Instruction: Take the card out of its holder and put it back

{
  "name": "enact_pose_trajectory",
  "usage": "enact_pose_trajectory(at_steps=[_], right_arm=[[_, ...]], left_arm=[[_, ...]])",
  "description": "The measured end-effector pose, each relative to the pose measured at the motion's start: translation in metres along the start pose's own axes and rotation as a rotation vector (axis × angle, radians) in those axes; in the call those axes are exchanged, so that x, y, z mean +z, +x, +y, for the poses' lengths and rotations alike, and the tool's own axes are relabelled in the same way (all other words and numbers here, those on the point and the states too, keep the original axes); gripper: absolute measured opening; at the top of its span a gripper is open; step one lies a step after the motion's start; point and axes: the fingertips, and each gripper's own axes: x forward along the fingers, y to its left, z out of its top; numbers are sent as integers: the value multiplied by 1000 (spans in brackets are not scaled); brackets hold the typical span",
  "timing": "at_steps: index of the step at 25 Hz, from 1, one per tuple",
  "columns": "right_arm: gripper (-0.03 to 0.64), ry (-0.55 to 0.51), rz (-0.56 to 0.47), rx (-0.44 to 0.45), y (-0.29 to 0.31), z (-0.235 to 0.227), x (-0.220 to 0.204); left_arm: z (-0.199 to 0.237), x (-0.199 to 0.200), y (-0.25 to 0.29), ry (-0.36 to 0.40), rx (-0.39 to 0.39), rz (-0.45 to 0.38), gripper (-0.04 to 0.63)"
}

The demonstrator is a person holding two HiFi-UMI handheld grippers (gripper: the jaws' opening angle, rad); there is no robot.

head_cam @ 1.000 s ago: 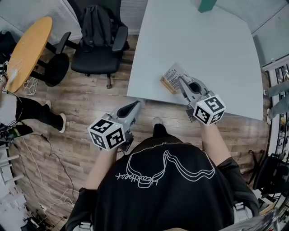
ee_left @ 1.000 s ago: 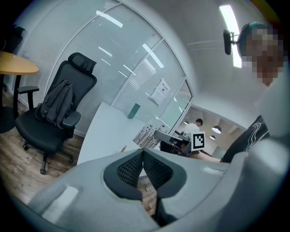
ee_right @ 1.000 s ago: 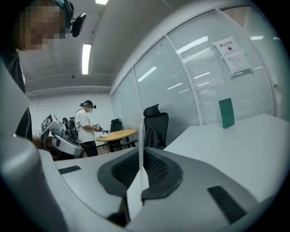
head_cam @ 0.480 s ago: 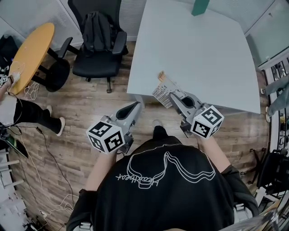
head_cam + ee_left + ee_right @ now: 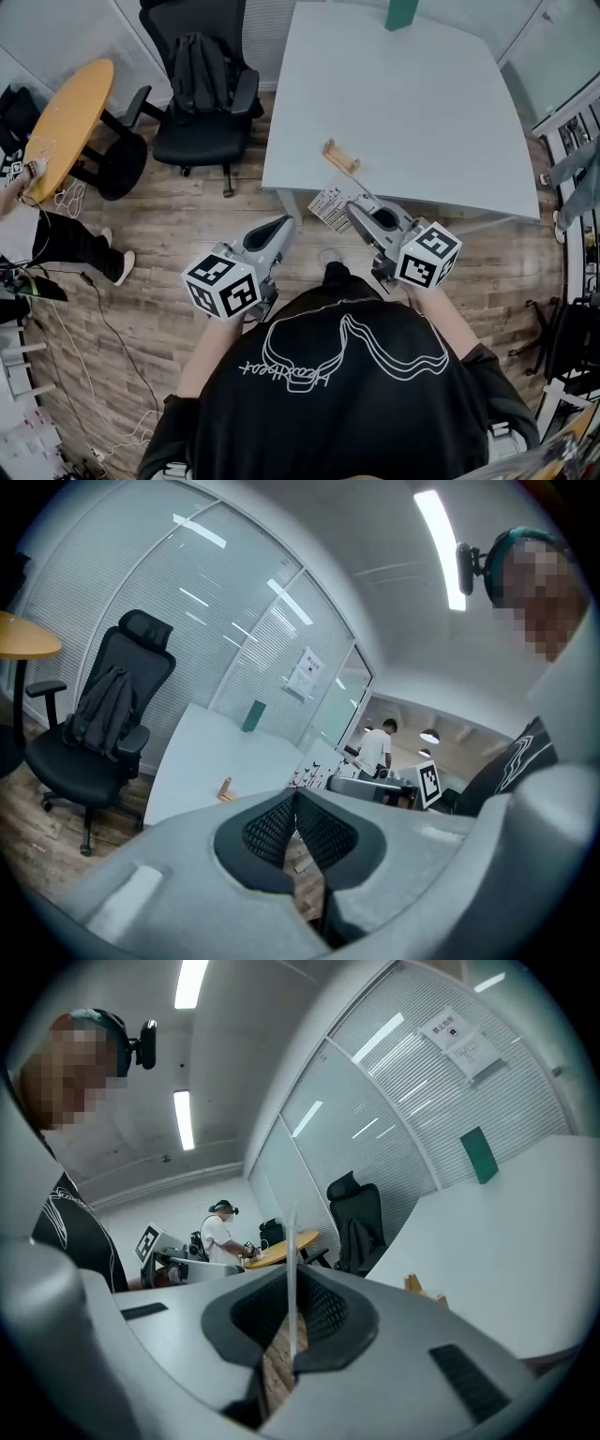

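Your left gripper (image 5: 279, 228), jaws together on nothing, hangs over open floor off the table's (image 5: 422, 103) near-left corner. The wooden holder (image 5: 340, 157) stands at the near edge. Your right gripper (image 5: 354, 212) pinches the card (image 5: 328, 203) just beyond that edge.

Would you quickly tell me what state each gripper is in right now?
Left gripper: closed, nothing between its jaws.
Right gripper: closed, holding the card.
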Motion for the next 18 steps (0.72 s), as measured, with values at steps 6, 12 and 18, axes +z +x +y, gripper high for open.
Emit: enact_pose_trajectory(at_steps=[6,12,18], right_arm=[[23,44,-5,-15,-7,-2,-3],[23,51,-16,-27,-11,-3,-4],[23,53,-17,-32,-11,-3,-5]], left_arm=[[-4,-3,4,3,-12,24,12],[-9,-4,7,14,-32,25,12],[-12,-5,7,19,-44,26,12]])
